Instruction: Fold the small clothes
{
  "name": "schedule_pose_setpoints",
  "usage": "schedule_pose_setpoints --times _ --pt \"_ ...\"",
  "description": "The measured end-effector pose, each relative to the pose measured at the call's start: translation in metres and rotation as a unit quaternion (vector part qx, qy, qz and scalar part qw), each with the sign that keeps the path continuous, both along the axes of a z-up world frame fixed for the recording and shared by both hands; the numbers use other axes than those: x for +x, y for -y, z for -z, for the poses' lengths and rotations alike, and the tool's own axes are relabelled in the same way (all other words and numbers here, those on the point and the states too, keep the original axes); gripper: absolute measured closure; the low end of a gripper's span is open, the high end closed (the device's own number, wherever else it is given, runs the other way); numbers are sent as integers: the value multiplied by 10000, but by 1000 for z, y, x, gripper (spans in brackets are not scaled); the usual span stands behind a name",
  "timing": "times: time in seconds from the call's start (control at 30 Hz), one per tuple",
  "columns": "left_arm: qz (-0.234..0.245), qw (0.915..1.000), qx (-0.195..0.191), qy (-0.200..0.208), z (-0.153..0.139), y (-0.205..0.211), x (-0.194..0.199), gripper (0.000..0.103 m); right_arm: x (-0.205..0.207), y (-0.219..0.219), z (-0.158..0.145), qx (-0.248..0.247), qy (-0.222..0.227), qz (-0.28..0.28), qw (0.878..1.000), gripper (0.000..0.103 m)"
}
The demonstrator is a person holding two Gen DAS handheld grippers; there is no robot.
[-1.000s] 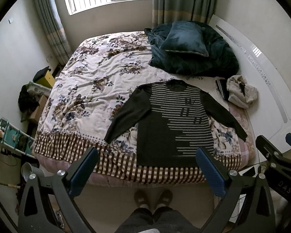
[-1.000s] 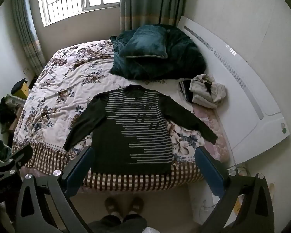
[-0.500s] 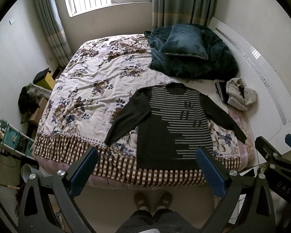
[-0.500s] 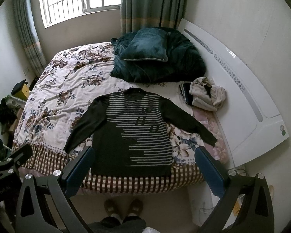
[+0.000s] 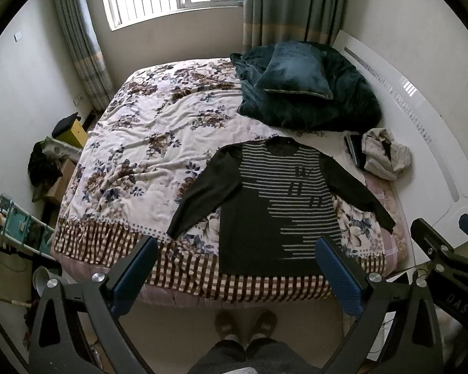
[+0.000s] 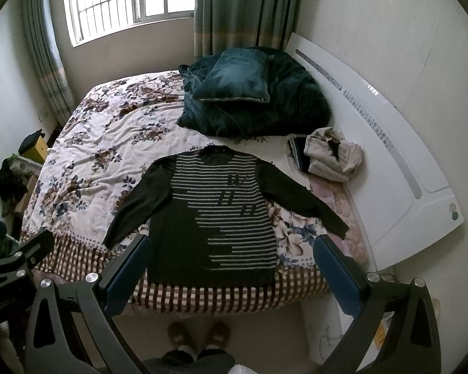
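A dark sweater with grey stripes lies flat, front up, sleeves spread, at the near right part of the bed; it also shows in the right wrist view. My left gripper is open and empty, held high above the bed's near edge. My right gripper is open and empty, also held high above the near edge. Both are well apart from the sweater. The right gripper shows at the right edge of the left wrist view.
The floral bedspread covers the bed. A dark teal blanket and pillow lie at the far right. A beige garment lies by the white headboard. Clutter stands on the floor at the left. My feet are below.
Both grippers have drawn back and tilted up slightly, so the bed and sweater sit lower in both views. The sweater has not moved. Both stay open.
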State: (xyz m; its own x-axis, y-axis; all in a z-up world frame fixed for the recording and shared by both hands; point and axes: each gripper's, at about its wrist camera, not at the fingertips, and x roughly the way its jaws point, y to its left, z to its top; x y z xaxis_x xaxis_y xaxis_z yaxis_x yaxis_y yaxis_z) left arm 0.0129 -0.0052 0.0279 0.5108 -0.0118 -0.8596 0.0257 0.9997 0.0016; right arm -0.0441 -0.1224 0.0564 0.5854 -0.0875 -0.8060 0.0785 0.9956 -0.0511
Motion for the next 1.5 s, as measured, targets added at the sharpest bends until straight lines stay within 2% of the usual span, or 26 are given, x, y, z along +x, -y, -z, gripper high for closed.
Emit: schedule_pose_setpoints --times 1.3,1.47,1.5 --pt "1 10000 -44 41 -1 0 1 0 -1 0 -10 3 65 20 10000 0" --pt "27 10000 -67 34 -3 4 24 0 1 0 -8 13 71 123 9999 0" --pt "-5 9999 -4 155 2 8 41 0 4 3 -6 45 63 205 9998 0"
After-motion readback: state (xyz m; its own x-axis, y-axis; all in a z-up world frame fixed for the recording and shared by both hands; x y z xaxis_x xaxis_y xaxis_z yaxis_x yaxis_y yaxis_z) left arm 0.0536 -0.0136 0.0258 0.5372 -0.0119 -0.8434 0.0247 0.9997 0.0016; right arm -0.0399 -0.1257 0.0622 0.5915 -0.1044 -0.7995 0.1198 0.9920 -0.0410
